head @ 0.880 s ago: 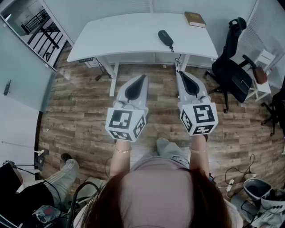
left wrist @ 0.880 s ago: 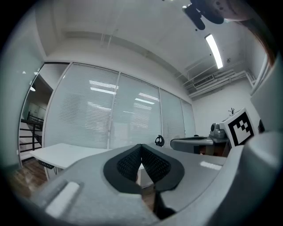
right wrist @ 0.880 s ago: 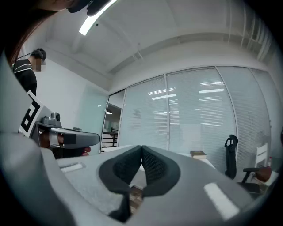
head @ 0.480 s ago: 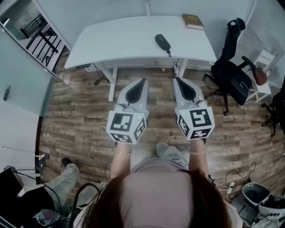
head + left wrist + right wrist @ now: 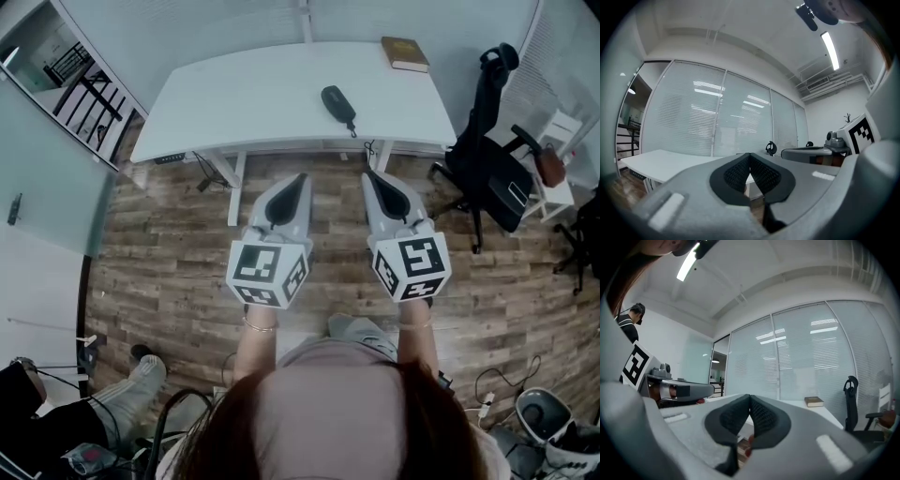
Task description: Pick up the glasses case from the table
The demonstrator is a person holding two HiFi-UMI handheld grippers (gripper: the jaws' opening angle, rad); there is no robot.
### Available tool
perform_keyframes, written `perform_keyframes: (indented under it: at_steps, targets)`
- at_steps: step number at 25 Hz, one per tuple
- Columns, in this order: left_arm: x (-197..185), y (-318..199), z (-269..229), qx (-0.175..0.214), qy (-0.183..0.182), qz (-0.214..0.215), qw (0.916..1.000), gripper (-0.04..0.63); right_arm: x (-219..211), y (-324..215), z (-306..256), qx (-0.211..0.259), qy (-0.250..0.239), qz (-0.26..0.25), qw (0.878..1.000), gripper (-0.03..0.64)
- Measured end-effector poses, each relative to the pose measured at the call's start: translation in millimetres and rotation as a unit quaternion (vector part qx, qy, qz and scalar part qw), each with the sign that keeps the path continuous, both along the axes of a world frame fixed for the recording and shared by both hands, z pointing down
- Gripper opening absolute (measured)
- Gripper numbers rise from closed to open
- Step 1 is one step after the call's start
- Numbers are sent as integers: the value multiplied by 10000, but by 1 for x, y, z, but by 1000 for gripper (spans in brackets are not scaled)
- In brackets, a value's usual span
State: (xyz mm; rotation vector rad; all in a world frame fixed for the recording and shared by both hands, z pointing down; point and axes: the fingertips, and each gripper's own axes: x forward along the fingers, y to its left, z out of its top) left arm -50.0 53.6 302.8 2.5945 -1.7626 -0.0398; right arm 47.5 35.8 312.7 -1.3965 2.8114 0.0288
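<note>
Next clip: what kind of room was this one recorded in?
Most likely an office. A long white desk stands on wood-look flooring, a black office chair sits by the desk's right end, and the walls behind are glass partitions with blinds.

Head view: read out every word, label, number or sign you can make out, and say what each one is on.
No text in this view can be read.
Book on the table: cover print, if any, is too small to read.
Left marker cube and right marker cube: black-and-white square patterns only, no letters or numbers.
Glasses case: no print visible.
</note>
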Motion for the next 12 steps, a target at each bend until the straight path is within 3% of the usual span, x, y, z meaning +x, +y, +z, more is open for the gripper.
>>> perform_keyframes:
  at_steps: [12]
  targets:
    - [23, -61, 6, -21, -54, -142, 9999, 3, 17, -61, 6, 55, 203, -136, 9997, 3]
